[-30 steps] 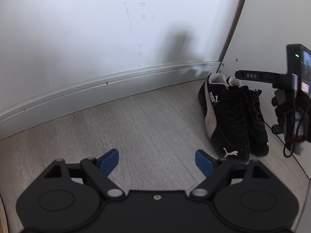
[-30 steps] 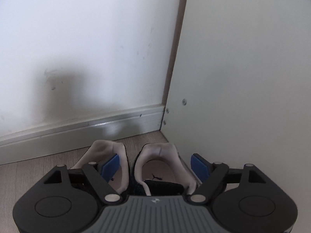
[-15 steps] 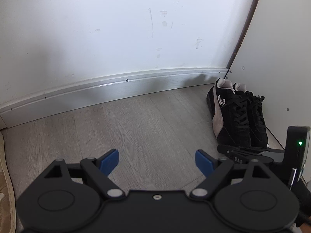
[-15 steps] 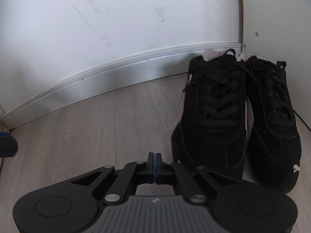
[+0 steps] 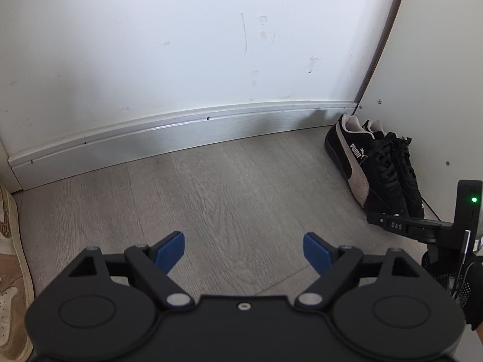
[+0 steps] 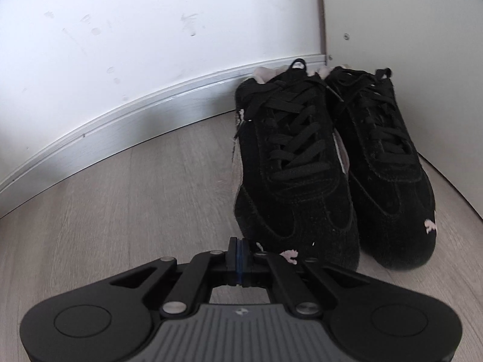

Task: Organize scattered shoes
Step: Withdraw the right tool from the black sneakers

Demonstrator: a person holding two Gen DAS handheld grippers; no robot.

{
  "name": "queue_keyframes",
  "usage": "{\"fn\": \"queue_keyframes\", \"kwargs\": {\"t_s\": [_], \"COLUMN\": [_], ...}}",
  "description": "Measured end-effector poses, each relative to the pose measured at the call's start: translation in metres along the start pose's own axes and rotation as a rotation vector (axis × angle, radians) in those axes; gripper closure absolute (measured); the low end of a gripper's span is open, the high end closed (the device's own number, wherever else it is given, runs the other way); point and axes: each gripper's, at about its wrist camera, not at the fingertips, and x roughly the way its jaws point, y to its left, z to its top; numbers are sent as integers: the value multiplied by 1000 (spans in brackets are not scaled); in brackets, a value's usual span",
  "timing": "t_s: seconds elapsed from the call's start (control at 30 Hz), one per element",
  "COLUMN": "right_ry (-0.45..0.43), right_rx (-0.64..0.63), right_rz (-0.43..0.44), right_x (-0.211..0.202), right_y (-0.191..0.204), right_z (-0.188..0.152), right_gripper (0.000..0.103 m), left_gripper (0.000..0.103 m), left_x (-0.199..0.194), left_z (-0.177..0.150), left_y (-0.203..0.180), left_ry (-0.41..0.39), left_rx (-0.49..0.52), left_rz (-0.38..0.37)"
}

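Two black sneakers [image 6: 332, 166] beside skirting board [image 6: 120, 120]

left: my hand-held gripper [image 5: 243, 249] low and level, blue pads [image 5: 169, 249] spread wide, nothing between | right: my hand-held gripper [image 6: 238, 261] low, tilted down, pads pressed together, holding nothing | my gloved right hand [image 5: 465, 286] grips its handle at the left view's right edge
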Motion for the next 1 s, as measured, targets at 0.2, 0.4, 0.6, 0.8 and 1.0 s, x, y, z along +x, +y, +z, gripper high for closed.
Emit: {"fn": "queue_keyframes", "kwargs": {"t_s": [0.2, 0.4, 0.6, 0.8, 1.0], "right_ry": [4, 1, -109, -197, -283], "right_rx": [7, 17, 174, 407, 570], "right_rz": [-84, -82, -21, -51, -125], "right_x": [-1, -5, -81, -178, -256], "right_y": [-23, -26, 18, 78, 117], "right_z": [5, 4, -34, -93, -137], "right_gripper": [103, 103, 70, 23, 7], "left_gripper": [17, 17, 17, 17, 17], "left_x": [-8, -26, -59, -103, -125], "left_z": [-2, -3, -4, 12, 59], "left_y": [3, 12, 44, 67, 33], "left_ry": [-3, -22, -36, -10, -29], "left_rx": [-23, -24, -68, -167, -186], "left_rz": [-4, 0, 22, 16, 48]}}
